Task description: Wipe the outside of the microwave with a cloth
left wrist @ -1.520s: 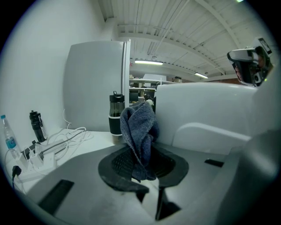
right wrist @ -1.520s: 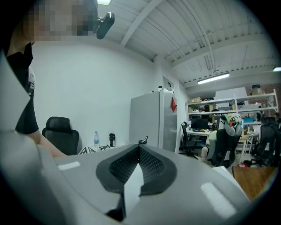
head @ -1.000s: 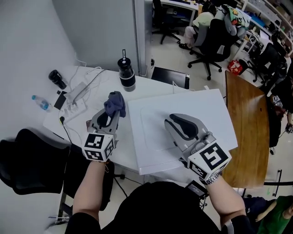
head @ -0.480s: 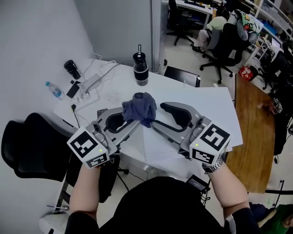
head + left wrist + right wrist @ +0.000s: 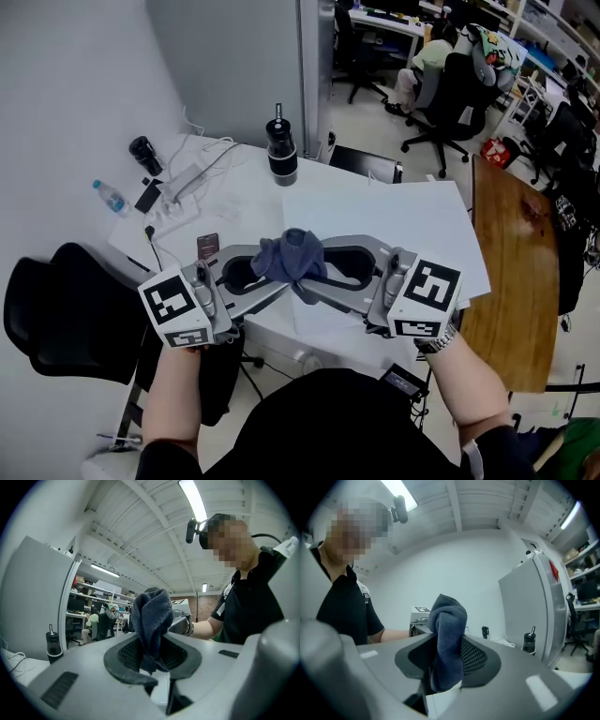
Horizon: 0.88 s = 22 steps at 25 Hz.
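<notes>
A dark blue cloth [image 5: 292, 257] hangs bunched in the air in front of me, over the near edge of the white microwave [image 5: 394, 220]. My left gripper [image 5: 274, 274] and right gripper [image 5: 317, 279] point level at each other, tip to tip. Both are shut on the cloth. In the left gripper view the cloth [image 5: 151, 620] rises from between the pads of the left gripper [image 5: 152, 660]. In the right gripper view the cloth [image 5: 447, 639] fills the gap of the right gripper [image 5: 444, 667], whose jaws have just been closing on it.
On the white table behind the microwave stand a black tumbler [image 5: 281, 150], a power strip with cables [image 5: 183, 181], a water bottle [image 5: 111, 198] and a small black object [image 5: 143, 152]. A black chair [image 5: 56, 319] is at my left, a wooden table [image 5: 511, 272] at my right.
Both grippers swung inward to face each other. The left one carried the cloth from the microwave's left side up to the middle. The right one's jaws came around the cloth.
</notes>
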Each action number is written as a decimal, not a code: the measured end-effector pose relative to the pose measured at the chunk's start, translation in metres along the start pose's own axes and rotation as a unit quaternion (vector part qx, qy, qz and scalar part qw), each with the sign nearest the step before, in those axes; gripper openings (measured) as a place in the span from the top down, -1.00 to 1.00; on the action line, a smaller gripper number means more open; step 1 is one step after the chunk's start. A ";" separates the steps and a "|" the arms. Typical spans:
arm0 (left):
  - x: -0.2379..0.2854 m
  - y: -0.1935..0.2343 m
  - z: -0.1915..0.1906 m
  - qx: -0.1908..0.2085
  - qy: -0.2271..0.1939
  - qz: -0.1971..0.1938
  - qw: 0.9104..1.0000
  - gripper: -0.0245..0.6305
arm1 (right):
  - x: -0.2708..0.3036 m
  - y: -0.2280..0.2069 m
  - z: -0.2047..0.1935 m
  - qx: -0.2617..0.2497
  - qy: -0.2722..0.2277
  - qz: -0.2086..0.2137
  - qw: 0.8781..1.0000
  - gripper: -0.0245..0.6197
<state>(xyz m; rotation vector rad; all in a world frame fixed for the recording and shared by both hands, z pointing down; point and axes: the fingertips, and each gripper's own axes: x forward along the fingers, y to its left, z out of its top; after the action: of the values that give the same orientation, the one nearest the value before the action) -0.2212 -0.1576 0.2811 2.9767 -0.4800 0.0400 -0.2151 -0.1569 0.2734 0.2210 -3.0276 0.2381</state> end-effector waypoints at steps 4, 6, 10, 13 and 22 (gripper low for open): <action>-0.002 0.002 -0.008 0.008 0.018 0.017 1.000 0.63 | 0.001 -0.007 -0.007 -0.008 0.017 -0.037 0.999 0.63; -0.005 0.007 -0.018 0.029 0.039 0.050 0.998 0.57 | 0.001 -0.016 -0.014 -0.012 0.037 -0.075 0.996 0.66; -0.018 0.022 -0.039 0.073 0.074 0.117 0.988 0.53 | -0.001 -0.042 -0.037 -0.013 0.095 -0.164 0.982 0.68; -0.033 0.036 -0.035 0.079 0.055 0.163 0.982 0.53 | 0.000 -0.062 -0.057 -0.017 0.149 -0.207 0.967 0.69; -0.043 0.036 -0.013 0.062 -0.013 0.222 0.973 0.81 | 0.010 -0.085 -0.115 -0.093 0.302 -0.257 0.913 0.70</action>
<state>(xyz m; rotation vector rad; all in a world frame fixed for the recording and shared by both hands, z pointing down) -0.2729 -0.1761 0.2965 2.9218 -1.1774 0.0770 -0.2021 -0.2230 0.4002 0.7524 -2.2601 -0.0302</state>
